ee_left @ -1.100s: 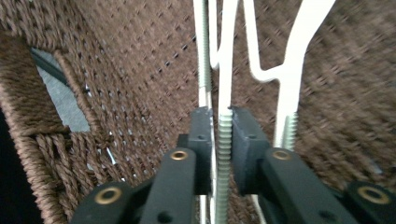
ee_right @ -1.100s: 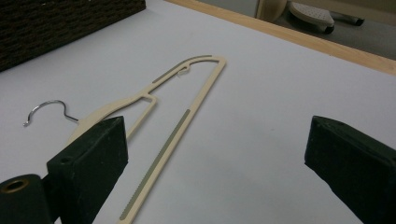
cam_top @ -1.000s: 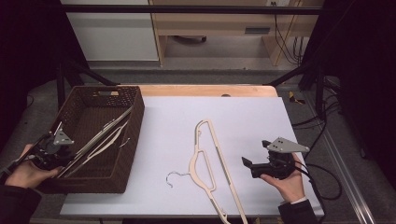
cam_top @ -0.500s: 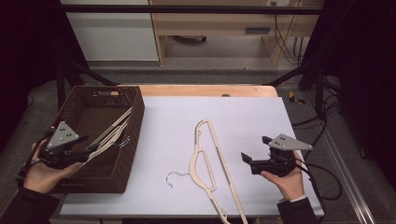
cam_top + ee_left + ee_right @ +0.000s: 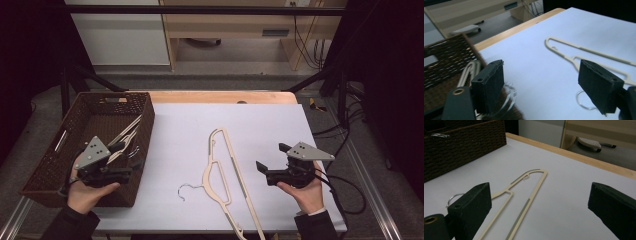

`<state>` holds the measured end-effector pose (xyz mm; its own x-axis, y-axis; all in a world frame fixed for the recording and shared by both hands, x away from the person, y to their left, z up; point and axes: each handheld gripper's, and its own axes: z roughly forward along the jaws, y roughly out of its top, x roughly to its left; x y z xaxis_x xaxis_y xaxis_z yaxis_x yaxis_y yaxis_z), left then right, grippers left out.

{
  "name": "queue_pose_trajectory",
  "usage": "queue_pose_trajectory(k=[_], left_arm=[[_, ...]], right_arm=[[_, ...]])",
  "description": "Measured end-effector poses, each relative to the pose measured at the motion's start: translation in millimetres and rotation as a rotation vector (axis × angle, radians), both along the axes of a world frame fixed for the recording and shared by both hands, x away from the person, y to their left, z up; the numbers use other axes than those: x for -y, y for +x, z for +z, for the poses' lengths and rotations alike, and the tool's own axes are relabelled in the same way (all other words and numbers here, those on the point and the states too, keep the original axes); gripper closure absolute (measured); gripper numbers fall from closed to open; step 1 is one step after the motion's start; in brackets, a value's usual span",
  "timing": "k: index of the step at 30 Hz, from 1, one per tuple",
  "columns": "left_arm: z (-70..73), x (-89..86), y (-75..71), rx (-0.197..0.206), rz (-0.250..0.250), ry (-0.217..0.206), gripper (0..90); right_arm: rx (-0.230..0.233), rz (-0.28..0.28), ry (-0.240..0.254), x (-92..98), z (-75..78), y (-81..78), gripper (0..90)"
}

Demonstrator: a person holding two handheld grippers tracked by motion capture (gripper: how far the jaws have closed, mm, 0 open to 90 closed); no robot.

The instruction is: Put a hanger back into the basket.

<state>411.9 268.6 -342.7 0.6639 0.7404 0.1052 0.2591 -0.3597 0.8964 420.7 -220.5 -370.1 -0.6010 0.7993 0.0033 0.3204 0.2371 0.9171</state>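
A dark wicker basket stands at the table's left with cream hangers lying inside it. My left gripper hovers over the basket's near right wall. Its jaws have just been opening and hold nothing. In the left gripper view, metal hooks of the basket's hangers lie by the left jaw. Another cream hanger lies flat on the white tabletop, its wire hook pointing left. My right gripper rests to that hanger's right, open and empty, and looks along the hanger toward the basket.
The white mat covers the wooden table, whose far edge shows as a bare strip. Cables trail off the right gripper at the table's right side. Shelving and a cabinet stand on the floor beyond.
My left gripper has moved rightward across the basket to its right wall and its jaws have spread apart. The right gripper has stayed put.
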Motion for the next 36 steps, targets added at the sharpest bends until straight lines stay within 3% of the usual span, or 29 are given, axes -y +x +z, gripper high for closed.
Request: queue_pose_trajectory(k=[3, 6, 11, 17, 24, 31, 36], left_arm=[[-4.3, 15.2, -1.1, -0.014, -0.047, -0.01, 18.0], [-9.7, 30.9, -1.4, -0.022, -0.089, 0.005, 17.1], [-20.4, 48.4, -0.7, -0.038, -0.115, -0.005, 15.4], [-32.1, 57.7, 0.4, -0.06, -0.151, 0.011, 14.5], [-43.4, 59.4, 2.8, -0.09, -0.175, 0.02, 13.4], [-44.4, 61.8, 0.3, -0.091, -0.179, 0.033, 12.7], [-45.7, 63.0, 0.5, -0.099, -0.18, 0.045, 12.4]], right_arm=[[-0.007, 0.003, -0.006, -1.1, 1.2, -0.6, 5.4], [-0.015, 0.006, -0.015, -3.1, 3.0, -2.0, 4.9], [-0.038, 0.03, -0.031, -8.1, 4.4, -4.3, 4.7], [-0.072, 0.068, -0.07, -21.7, 5.3, -4.2, 5.1], [-0.139, 0.127, -0.171, -47.1, 6.3, -0.1, 5.6], [-0.203, 0.193, -0.28, -81.6, 0.8, 5.8, 6.2], [-0.278, 0.228, -0.36, -106.5, -7.7, 11.8, 7.1]])
